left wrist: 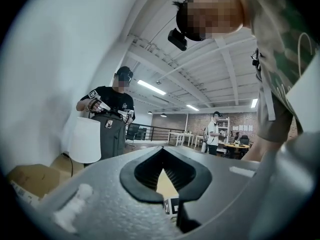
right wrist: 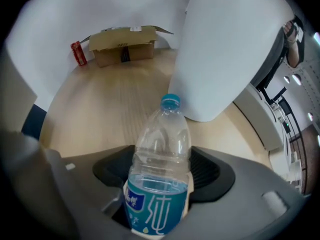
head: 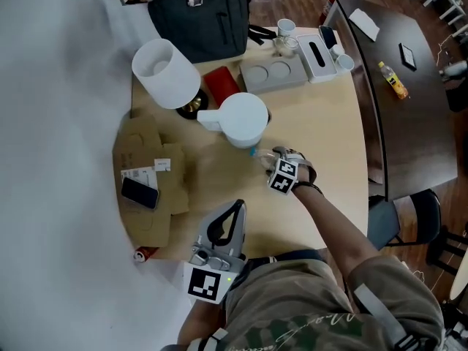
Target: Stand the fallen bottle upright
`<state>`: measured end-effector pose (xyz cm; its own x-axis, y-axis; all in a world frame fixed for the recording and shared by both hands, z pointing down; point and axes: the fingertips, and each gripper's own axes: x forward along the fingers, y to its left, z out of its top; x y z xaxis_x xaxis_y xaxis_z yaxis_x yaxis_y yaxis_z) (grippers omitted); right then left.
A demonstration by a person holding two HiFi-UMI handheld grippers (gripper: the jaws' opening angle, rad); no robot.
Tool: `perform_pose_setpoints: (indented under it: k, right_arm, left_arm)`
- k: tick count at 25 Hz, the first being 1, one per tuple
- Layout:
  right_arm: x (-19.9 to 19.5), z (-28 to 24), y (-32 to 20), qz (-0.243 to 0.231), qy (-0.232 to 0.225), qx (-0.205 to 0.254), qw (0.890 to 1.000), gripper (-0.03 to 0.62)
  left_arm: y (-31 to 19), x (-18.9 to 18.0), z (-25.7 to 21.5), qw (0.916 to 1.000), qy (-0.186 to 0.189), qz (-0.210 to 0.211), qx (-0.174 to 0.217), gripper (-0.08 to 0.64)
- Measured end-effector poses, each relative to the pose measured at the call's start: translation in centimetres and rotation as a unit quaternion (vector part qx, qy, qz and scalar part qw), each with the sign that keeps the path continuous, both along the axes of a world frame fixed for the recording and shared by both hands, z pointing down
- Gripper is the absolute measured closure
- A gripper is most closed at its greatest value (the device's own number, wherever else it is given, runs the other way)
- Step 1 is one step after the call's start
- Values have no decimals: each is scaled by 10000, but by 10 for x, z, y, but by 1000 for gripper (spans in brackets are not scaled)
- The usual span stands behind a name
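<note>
— Left part of the table (head: 322,123)?
— Cardboard box (head: 146,152), phone (head: 140,193) on top, can (head: 144,254) beside its near corner.
— Middle?
— Nearer lampshade (head: 243,119), farther lampshade (head: 165,73) behind it to the left; bottle (right wrist: 161,149) just before the nearer one, between the right gripper (head: 265,157)'s jaws.
— Far edge?
— Backpack (head: 205,13); right of it a tray (head: 272,73), then a tissue box (head: 316,53).

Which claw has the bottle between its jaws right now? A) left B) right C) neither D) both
B: the bottle sits at its label between the jaws of the right claw; the left claw is shut with nothing in it.
</note>
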<state>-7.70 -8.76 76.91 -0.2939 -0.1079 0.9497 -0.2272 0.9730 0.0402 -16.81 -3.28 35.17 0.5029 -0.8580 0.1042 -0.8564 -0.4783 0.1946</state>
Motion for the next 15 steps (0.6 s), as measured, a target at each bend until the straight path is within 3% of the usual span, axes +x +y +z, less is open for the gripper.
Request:
perform_pose_setpoints:
  k: [3, 4, 6, 8, 11, 13, 15]
  right_arm:
    - [-2, -4, -1, 58, -167, -75, 9998, 264]
    - [-5, -11, -2, 106, -401, -10, 9991, 266]
    - [-15, -45, -3, 237, -1313, 319, 9906, 267]
    - [-22, -94, -2, 414, -2523, 720, 9641, 267]
    - [-23, -163, 5, 725, -4199, 1184, 8969, 267]
    - [-14, -181, 9, 850, -4746, 1444, 8641, 267]
    - [-1, -173, 13, 1006, -4863, 1640, 8523, 265]
  left_arm:
    - [-2, 6, -3, 10000, 20, 59, 6, 557]
    - [-2, 8, -5, 10000, 45, 82, 22, 557]
    - [-2, 11, -10, 9999, 88, 119, 85, 557]
    - [-3, 14, -10, 9998, 60, 132, 99, 557]
    - [-3, 19, -5, 9999, 23, 128, 72, 557]
    - [-4, 28, -2, 9998, 25, 182, 120, 557]
    - [-3, 39, 2, 9995, 10, 273, 141, 557]
